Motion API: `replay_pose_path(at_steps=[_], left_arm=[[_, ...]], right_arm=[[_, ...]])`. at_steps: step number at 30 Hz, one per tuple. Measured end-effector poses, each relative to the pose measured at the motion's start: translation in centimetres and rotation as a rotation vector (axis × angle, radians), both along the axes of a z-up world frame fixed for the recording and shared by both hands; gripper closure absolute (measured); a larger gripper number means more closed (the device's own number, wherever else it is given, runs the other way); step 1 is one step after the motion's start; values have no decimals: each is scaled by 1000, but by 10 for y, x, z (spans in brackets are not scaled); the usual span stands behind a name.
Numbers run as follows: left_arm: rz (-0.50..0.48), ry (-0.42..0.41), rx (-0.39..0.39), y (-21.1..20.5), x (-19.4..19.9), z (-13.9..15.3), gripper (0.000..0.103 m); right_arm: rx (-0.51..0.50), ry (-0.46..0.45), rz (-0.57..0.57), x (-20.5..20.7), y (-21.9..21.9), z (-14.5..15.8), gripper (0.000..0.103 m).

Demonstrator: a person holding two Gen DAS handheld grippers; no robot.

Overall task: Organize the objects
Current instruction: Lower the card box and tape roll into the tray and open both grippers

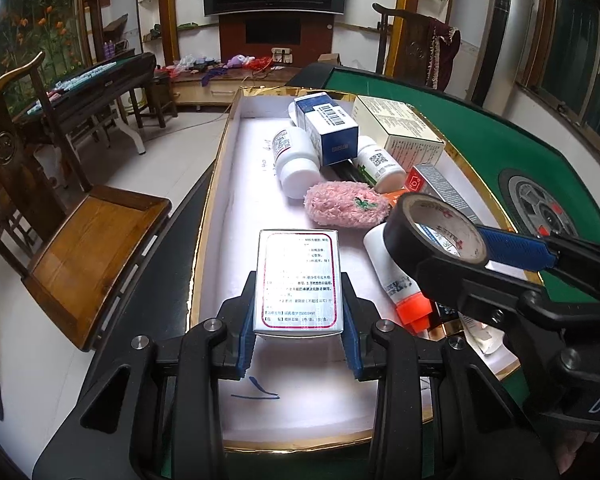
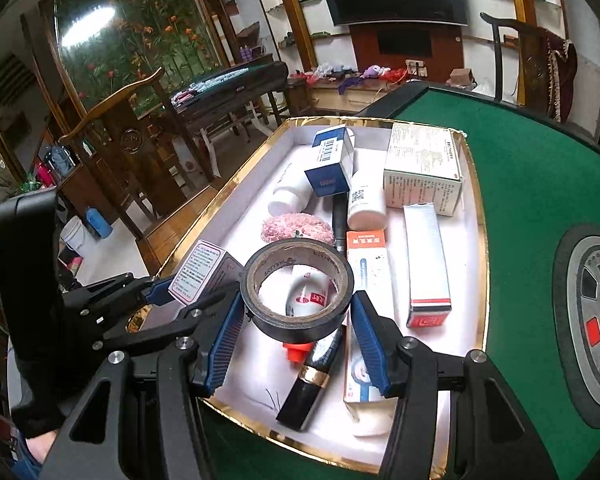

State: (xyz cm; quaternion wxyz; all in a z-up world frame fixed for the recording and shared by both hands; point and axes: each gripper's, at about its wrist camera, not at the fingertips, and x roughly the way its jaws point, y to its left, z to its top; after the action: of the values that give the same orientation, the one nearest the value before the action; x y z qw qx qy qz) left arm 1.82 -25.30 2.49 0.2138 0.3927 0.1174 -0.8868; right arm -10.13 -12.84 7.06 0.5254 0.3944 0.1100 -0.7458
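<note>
A gold-rimmed white tray (image 1: 236, 184) (image 2: 474, 240) lies on the green table. My left gripper (image 1: 299, 340) is shut on a silver box with red-framed text (image 1: 298, 280), held low over the tray's near left part; the box also shows in the right wrist view (image 2: 198, 270). My right gripper (image 2: 298, 320) is shut on a black tape roll (image 2: 298, 288), held above the tray's near right side; the roll also shows in the left wrist view (image 1: 432, 232). Under the roll lies a white bottle with an orange cap (image 1: 396, 276).
The tray holds a pink fuzzy item (image 1: 346, 204), white bottles (image 1: 296, 156), a blue-and-white box (image 1: 328, 128), a cream box (image 2: 422, 168), a silver box (image 2: 426, 264), an orange-and-white tube box (image 2: 366, 320) and a black tube (image 2: 314, 380). A wooden chair (image 1: 92, 248) stands left of the table.
</note>
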Motion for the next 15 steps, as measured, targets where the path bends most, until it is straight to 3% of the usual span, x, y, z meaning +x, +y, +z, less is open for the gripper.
replay_pose_path(at_steps=[6, 15], left_arm=[[6, -11, -23, 1, 0, 0, 68], [8, -27, -50, 2, 0, -1, 68]], right_arm=[[-11, -103, 34, 0, -5, -7, 48], [-7, -92, 21, 1, -13, -10, 48]])
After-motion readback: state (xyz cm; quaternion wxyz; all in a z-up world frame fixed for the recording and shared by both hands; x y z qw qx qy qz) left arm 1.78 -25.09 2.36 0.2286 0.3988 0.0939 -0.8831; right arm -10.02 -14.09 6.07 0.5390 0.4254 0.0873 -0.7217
